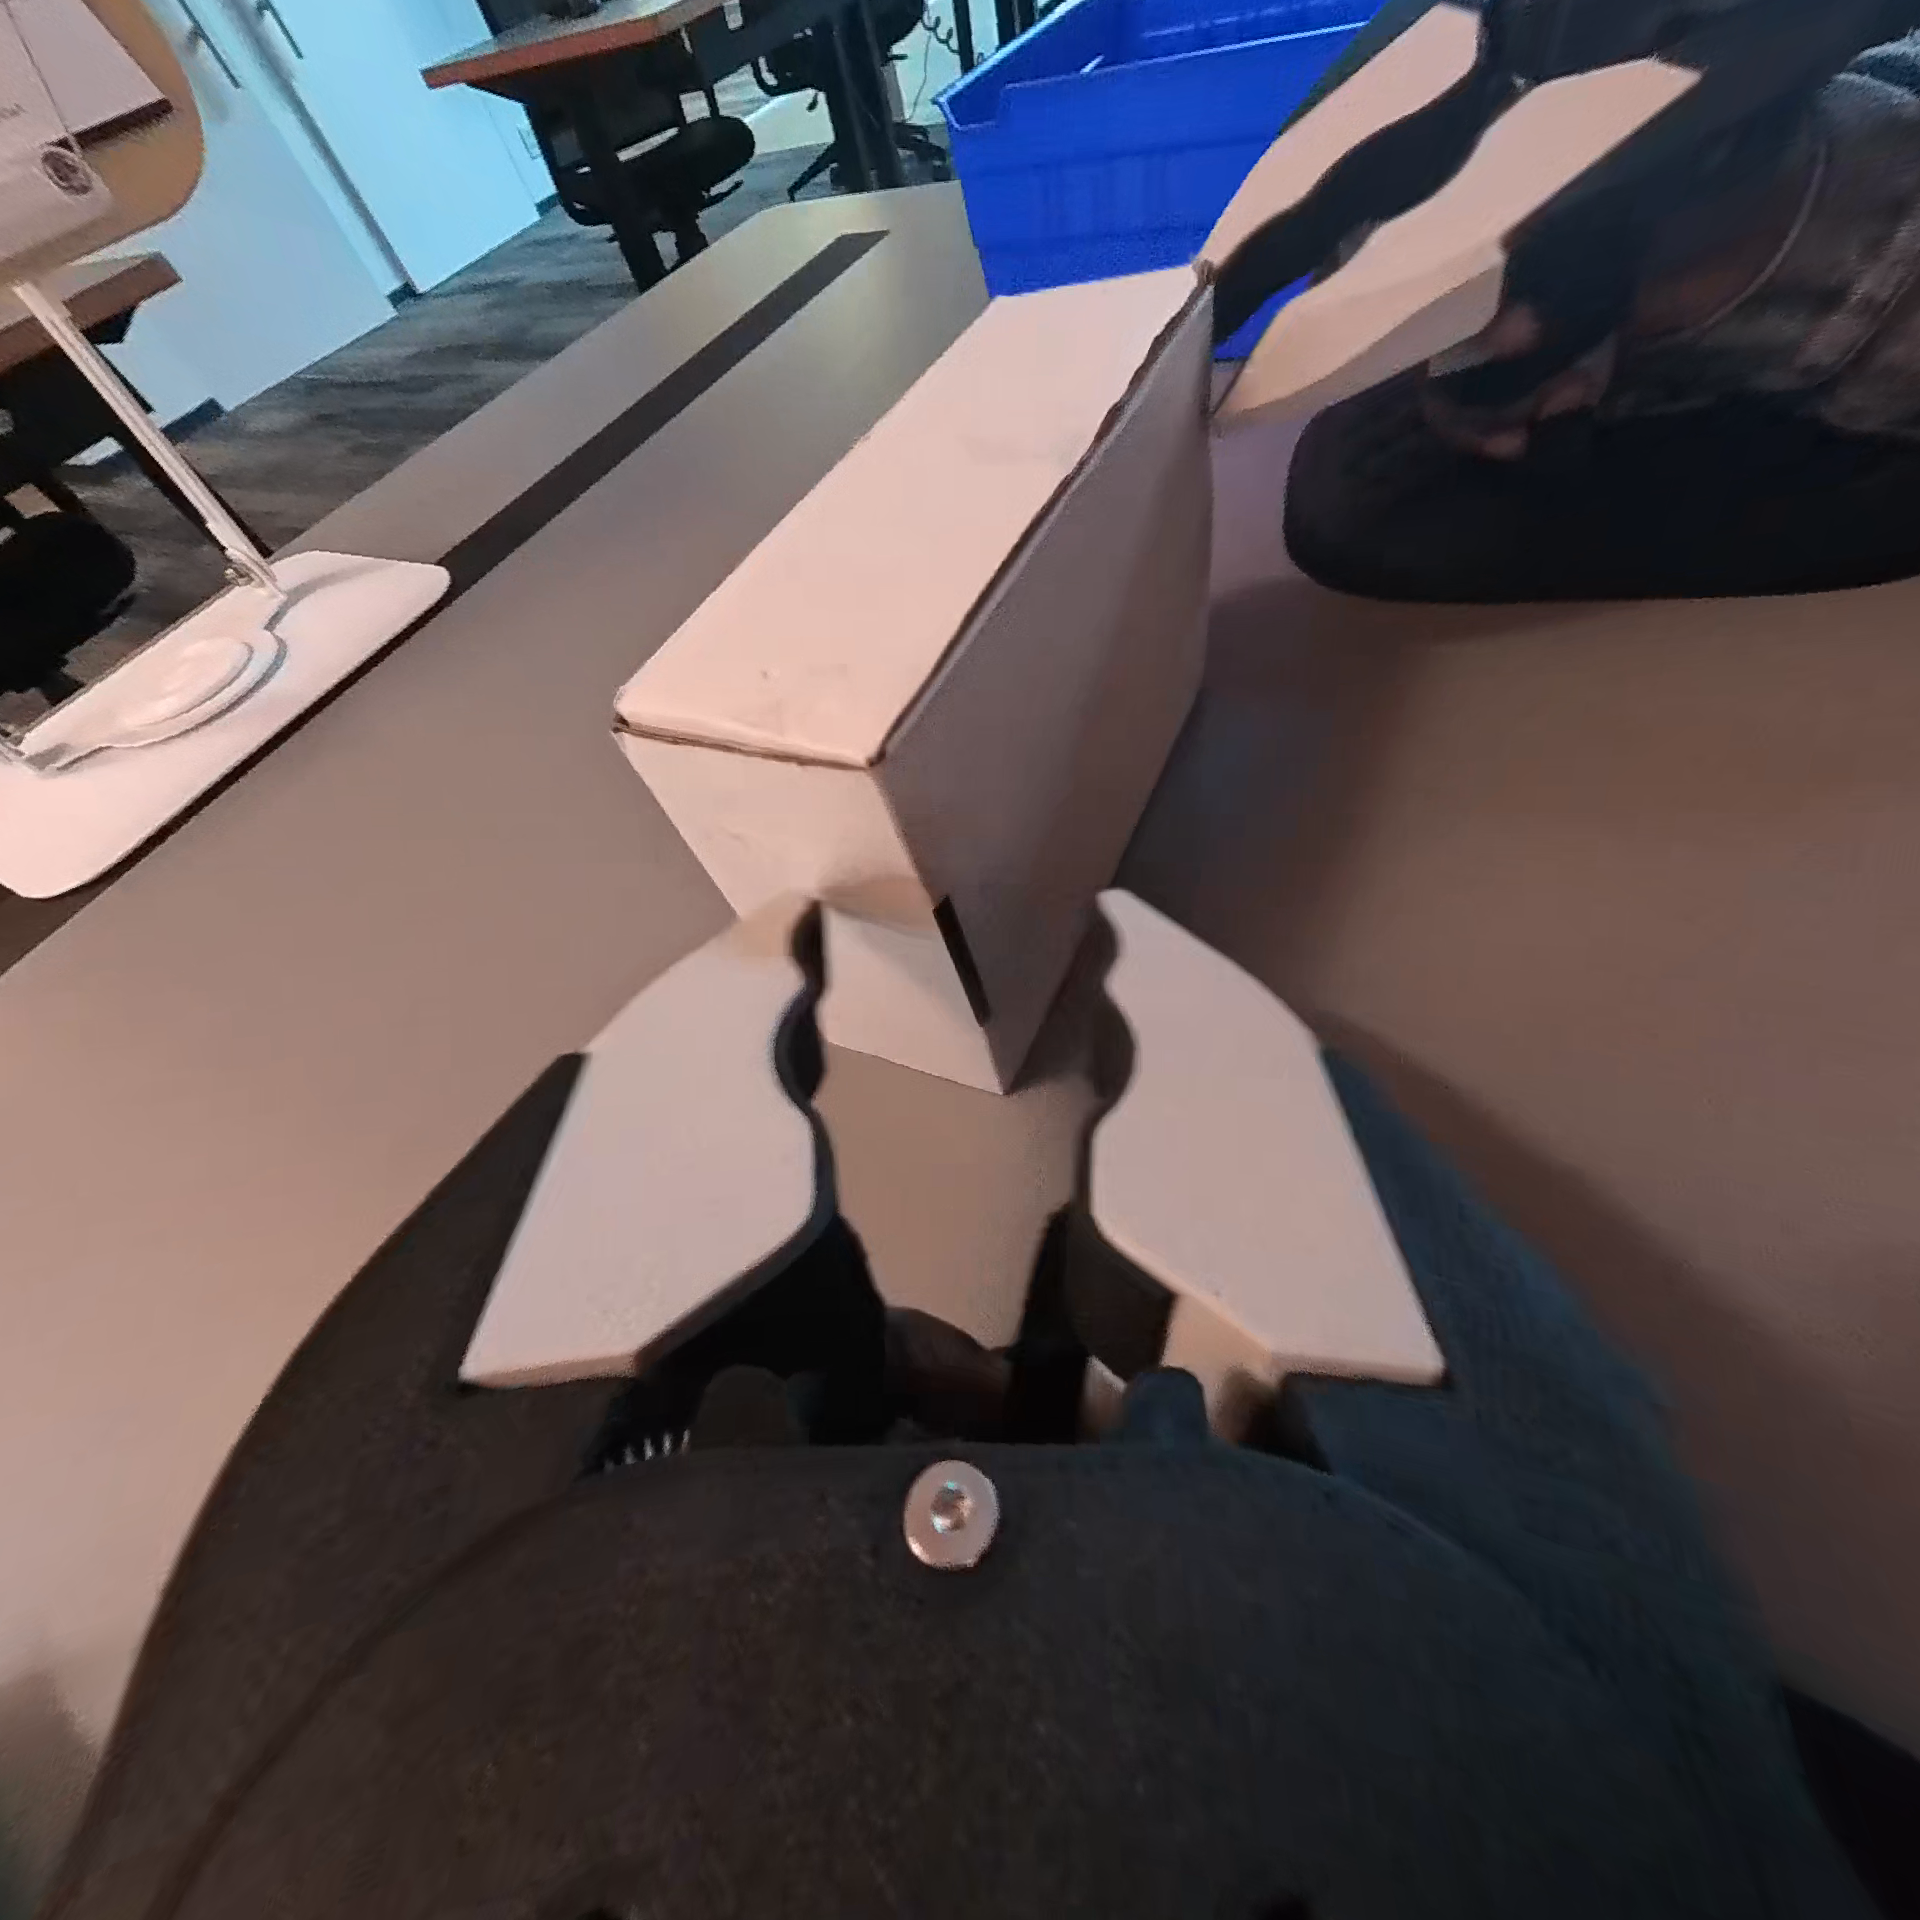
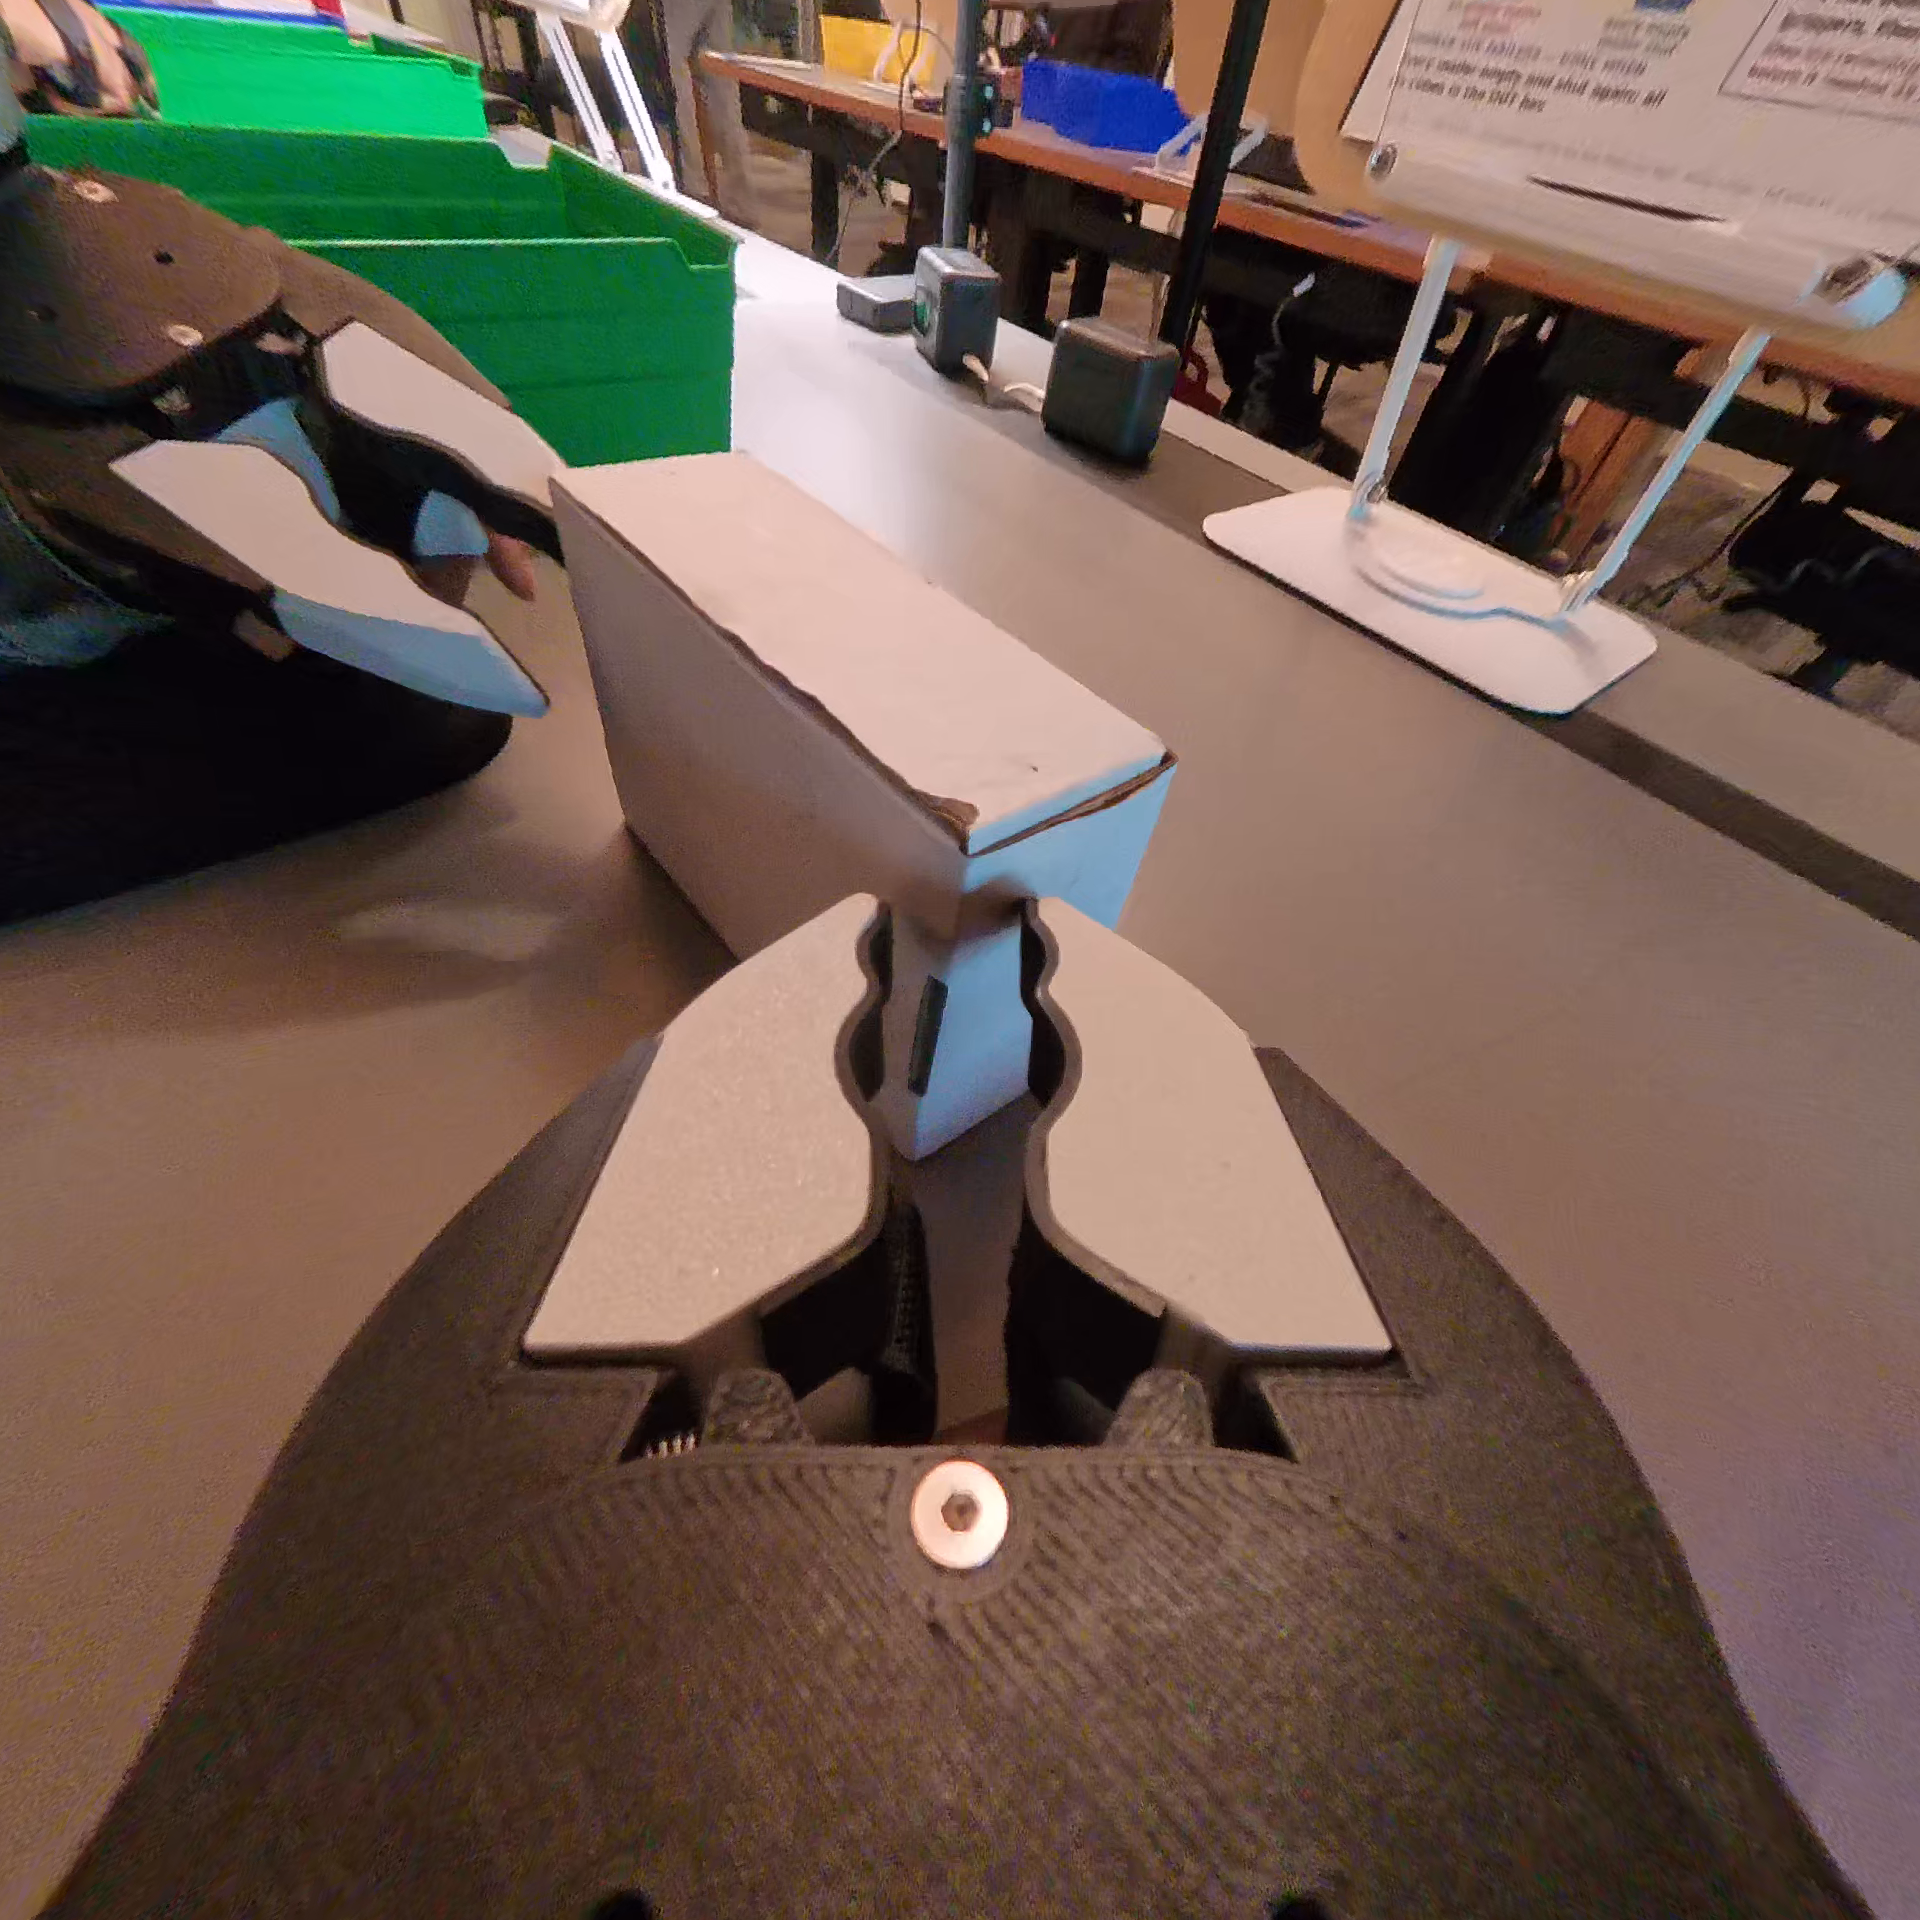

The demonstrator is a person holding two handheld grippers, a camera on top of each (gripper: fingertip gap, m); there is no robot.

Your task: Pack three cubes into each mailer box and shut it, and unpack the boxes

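Note:
A closed white mailer box [image 1: 914, 582] lies lengthwise between my two grippers on the grey table [image 1: 364, 1039]. My left gripper [image 1: 956, 935] straddles its near bottom corner, with a finger against each side. My right gripper [image 2: 951, 925] clamps the opposite end's corner of the box [image 2: 831, 665], beside a dark slot in the front face. Each gripper also shows at the box's far end in the other view: the right one in the left wrist view [image 1: 1226, 332], the left one in the right wrist view [image 2: 530, 592]. No cubes are visible. I cannot tell whether the box touches the table.
A blue bin [image 1: 1091, 135] stands behind the box in the left wrist view, a green bin [image 2: 582, 301] in the right wrist view. A white sign stand [image 2: 1455, 592] and small dark devices [image 2: 1107, 390] sit farther back. A dark sleeve [image 1: 1558, 520] rests on the table. One gripper's finger ends stand about 15 centimeters off the other's.

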